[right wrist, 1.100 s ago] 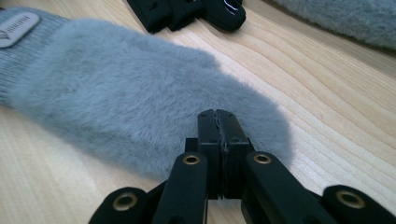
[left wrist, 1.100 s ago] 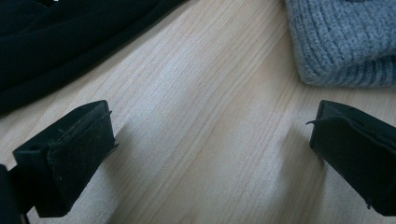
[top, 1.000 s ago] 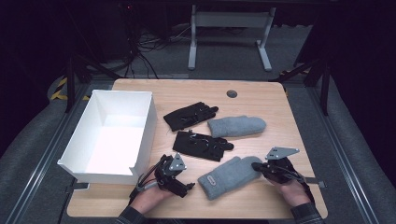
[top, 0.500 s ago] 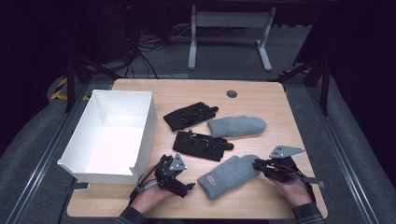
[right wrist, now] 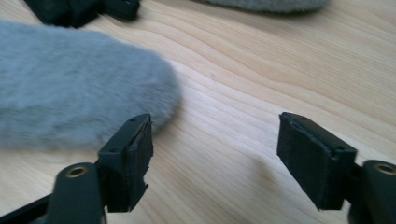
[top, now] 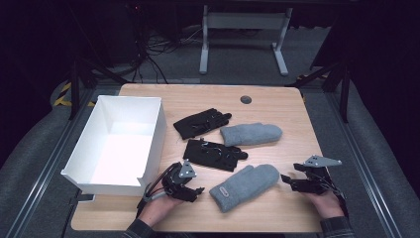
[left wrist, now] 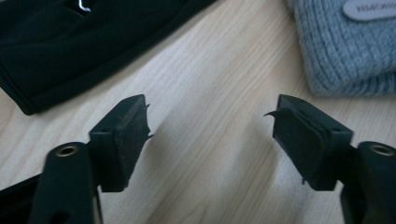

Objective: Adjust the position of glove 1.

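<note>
Grey mitten (top: pixel 245 187), nearest of 2, lying flat at the front of the bench (top: pixel 277 104), cuff with label toward the left gripper (top: pixel 197 190), rounded tip toward the right gripper (top: pixel 286 180). Flanked by both, touched by neither.

Largest to smallest:
- White box (top: pixel 154 134), open top, nothing inside, standing at bench left, just beside the left gripper.
- Second grey mitten (top: pixel 251 134), mid-bench, well behind the first.
- 2 black gloves: far black glove (top: pixel 202 123) and near black glove (top: pixel 214 154), between box and mittens.
- Left gripper: fingers (left wrist: pixel 122 140) spread wide over bare wood, cuff edge just ahead at upper right in the left gripper view.
- Right gripper: fingers (right wrist: pixel 128 161) likewise apart, holding nothing, fuzzy mitten tip (right wrist: pixel 79 88) just beyond the left one in the right gripper view.

Step judged: approach, pre-grasp on the near mitten; likely sorting into the box. Next move calls for closing in on one end, lowering fingers astride the fabric, pinching enough pile to lift without dragging the near black glove.
</note>
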The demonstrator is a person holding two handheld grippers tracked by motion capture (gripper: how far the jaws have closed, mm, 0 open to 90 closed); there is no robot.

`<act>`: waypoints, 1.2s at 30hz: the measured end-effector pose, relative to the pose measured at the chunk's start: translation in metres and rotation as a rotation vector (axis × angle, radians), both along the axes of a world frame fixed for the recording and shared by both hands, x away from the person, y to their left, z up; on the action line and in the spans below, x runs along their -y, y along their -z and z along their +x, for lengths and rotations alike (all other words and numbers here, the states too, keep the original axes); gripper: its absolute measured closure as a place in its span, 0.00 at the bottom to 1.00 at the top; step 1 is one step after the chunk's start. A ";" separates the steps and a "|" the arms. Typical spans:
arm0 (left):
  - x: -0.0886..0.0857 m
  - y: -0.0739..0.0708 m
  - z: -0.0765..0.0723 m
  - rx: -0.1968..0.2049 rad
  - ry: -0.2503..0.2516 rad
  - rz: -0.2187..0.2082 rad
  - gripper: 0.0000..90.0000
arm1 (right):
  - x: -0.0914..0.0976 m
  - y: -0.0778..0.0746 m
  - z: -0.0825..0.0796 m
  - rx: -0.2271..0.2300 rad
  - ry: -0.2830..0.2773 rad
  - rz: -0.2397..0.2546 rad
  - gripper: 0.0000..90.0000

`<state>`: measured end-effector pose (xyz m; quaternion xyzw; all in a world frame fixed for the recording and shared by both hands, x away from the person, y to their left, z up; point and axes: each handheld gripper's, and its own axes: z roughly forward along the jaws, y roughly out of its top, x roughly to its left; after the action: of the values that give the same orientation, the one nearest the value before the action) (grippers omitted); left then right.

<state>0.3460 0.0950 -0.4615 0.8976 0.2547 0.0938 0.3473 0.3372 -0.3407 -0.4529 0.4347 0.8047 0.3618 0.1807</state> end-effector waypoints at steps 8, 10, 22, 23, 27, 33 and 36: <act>0.006 -0.013 0.008 0.004 0.004 -0.052 0.42 | 0.006 0.007 0.003 0.003 0.021 -0.017 0.24; 0.009 -0.014 0.011 -0.003 0.007 -0.047 0.40 | 0.007 0.008 0.003 0.008 0.024 -0.016 0.24; 0.031 -0.030 0.028 -0.008 0.085 -0.070 0.33 | 0.005 0.013 0.003 0.011 0.017 -0.055 0.22; 0.034 -0.030 0.030 -0.009 0.089 -0.088 0.34 | 0.006 0.014 0.003 0.016 0.019 -0.054 0.22; 0.044 -0.036 0.039 0.011 0.105 -0.095 0.37 | 0.007 0.016 0.002 0.033 0.015 -0.042 0.20; 0.061 -0.040 0.055 0.012 0.132 -0.122 0.40 | 0.007 0.016 0.002 0.033 0.015 -0.042 0.20; 0.071 -0.040 0.064 0.020 0.145 -0.096 0.43 | 0.007 0.016 0.002 0.033 0.015 -0.042 0.20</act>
<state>0.4096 0.0239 -0.4217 0.8951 0.1899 0.0650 0.3981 0.3393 -0.3473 -0.4687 0.4308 0.8058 0.3505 0.2055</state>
